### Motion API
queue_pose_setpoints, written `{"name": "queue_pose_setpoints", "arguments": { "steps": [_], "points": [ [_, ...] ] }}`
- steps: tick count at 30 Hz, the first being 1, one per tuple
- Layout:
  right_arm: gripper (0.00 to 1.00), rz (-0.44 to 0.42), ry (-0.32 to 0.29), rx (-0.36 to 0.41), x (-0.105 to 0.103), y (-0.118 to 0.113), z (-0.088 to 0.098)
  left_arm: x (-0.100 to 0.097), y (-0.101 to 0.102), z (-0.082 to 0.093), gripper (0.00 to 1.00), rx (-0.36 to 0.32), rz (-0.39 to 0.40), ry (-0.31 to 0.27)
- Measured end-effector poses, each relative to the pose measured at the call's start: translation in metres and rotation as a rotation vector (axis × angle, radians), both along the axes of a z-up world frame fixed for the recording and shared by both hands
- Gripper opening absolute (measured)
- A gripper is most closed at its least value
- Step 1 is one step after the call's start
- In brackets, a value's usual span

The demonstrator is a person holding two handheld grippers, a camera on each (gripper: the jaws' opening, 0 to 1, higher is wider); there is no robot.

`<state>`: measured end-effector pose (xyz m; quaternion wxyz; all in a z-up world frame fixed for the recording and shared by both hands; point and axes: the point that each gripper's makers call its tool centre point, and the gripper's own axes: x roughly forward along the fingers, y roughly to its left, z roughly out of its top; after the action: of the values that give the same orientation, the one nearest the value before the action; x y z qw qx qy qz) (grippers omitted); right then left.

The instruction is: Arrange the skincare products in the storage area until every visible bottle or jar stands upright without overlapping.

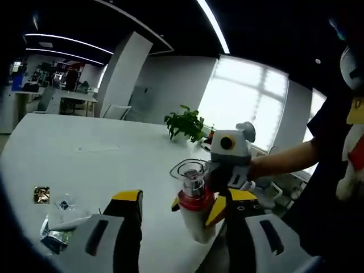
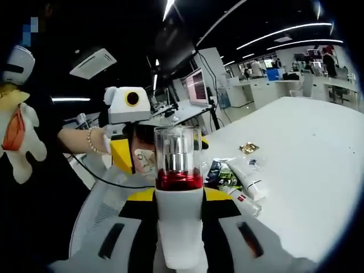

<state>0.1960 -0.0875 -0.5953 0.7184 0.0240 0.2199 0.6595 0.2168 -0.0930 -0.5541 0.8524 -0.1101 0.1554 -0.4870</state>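
White office table — right tool raised, pinching pump bottle; left tool spread, empty.

My right tongs are clamped on the white bottle, raised above the counter. My left tongs stand spread apart beside them, gripping nothing, my bare forearm reaching in behind.

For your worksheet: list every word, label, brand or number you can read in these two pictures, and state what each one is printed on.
None can be read.
Tube: small marks, too blurred.
Sachets: print too blurred.
Monitor: content too small.
Bottle in the right gripper: no label visible.
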Motion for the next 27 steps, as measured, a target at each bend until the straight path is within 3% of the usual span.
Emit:
{"name": "queue_pose_setpoints", "arguments": {
  "steps": [6, 11, 17, 18, 19, 27],
  "points": [
    [0.28, 0.080, 0.005, 0.058, -0.011, 0.003, 0.012, -0.007, -0.021, 0.002, 0.42, 0.023, -0.061, 0.001],
    [0.28, 0.098, 0.008, 0.079, -0.010, 0.000, 0.013, -0.013, -0.028, -0.001, 0.30, 0.052, -0.100, 0.007],
    [0.28, 0.119, 0.015, 0.087, -0.012, -0.003, 0.015, -0.013, -0.035, 0.003, 0.30, 0.063, -0.112, -0.015],
    [0.28, 0.119, 0.007, 0.084, -0.012, -0.003, 0.015, -0.012, -0.036, 0.003, 0.30, 0.066, -0.109, -0.009],
    [0.28, 0.117, 0.004, 0.085, -0.013, -0.003, 0.016, -0.015, -0.037, 0.001, 0.29, 0.059, -0.116, 0.045],
    [0.31, -0.001, -0.083, 0.075, 0.005, -0.013, 0.014, -0.006, -0.052, 0.001, 0.25, 0.109, -0.144, 0.031]
  ]
}}
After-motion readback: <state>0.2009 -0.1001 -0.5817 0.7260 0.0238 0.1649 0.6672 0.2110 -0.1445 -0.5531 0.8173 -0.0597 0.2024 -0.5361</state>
